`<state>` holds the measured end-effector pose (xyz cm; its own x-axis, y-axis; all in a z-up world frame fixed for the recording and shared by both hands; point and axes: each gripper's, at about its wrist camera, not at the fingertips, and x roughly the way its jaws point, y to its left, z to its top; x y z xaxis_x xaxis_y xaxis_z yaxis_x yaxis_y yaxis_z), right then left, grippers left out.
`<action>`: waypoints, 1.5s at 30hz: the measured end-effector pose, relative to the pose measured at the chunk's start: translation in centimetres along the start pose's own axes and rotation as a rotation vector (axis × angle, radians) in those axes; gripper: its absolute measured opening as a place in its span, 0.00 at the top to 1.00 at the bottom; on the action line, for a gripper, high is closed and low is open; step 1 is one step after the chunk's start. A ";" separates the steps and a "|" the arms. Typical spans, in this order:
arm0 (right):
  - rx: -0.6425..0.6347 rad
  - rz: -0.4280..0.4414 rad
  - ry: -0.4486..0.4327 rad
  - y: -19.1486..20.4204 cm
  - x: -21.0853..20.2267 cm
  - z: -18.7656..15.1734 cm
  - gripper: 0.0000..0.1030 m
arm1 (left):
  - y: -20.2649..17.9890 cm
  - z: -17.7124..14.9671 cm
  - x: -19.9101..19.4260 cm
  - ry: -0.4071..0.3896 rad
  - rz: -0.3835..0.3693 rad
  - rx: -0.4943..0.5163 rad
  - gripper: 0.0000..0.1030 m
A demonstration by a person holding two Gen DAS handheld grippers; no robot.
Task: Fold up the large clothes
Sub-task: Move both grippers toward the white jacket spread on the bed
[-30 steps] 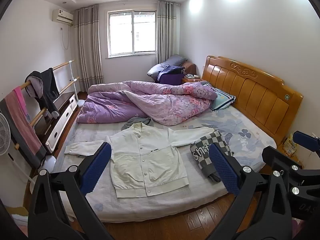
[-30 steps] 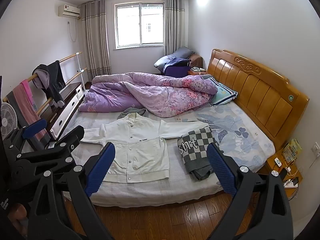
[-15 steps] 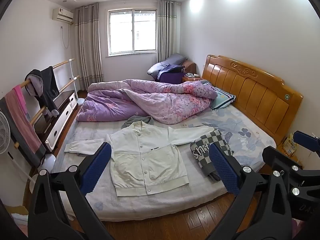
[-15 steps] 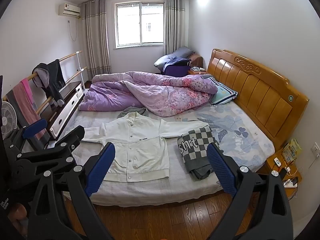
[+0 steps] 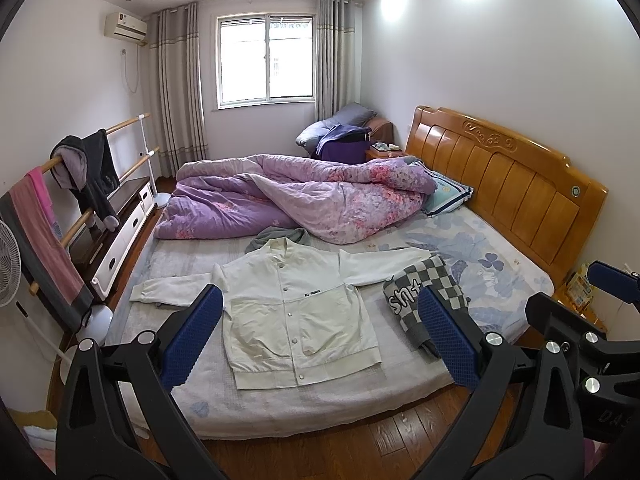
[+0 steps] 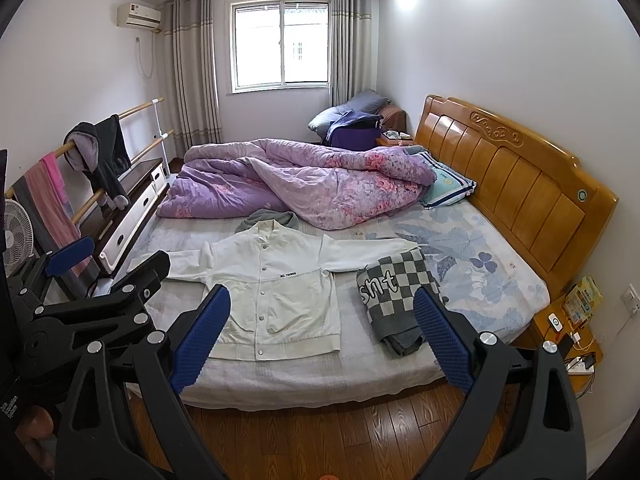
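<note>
A white snap-front jacket lies flat on the bed, front up, sleeves spread to both sides; it also shows in the right wrist view. A folded grey-and-white checkered garment lies on the jacket's right sleeve end, also seen in the right wrist view. My left gripper is open and empty, held above the floor before the bed's near edge. My right gripper is open and empty, likewise off the bed. The left gripper also shows in the right wrist view.
A crumpled purple quilt covers the far half of the bed. A grey garment lies behind the jacket's collar. A wooden headboard is at the right, a clothes rail and fan at the left, a nightstand right.
Both grippers have drifted slightly; the view of the bed has barely shifted. Both stay open and nothing on the bed has moved.
</note>
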<state>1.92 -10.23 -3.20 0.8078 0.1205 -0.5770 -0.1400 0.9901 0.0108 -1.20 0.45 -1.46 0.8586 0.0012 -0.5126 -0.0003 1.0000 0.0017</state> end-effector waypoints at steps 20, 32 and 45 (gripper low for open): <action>-0.022 0.109 0.159 6.0 7.5 -0.8 0.13 | 8.7 -2.8 6.4 0.169 0.067 -0.039 0.05; -0.110 0.208 0.223 9.5 19.2 4.2 0.13 | 14.6 0.3 17.2 0.226 0.149 -0.134 0.05; -0.168 0.311 0.266 9.7 37.4 14.8 0.13 | 17.3 10.4 36.8 0.274 0.259 -0.131 0.05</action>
<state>39.28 4.92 -12.58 0.5399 0.3661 -0.7580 -0.4615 0.8818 0.0971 35.69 17.81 -11.35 0.6527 0.2359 -0.7200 -0.2796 0.9582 0.0606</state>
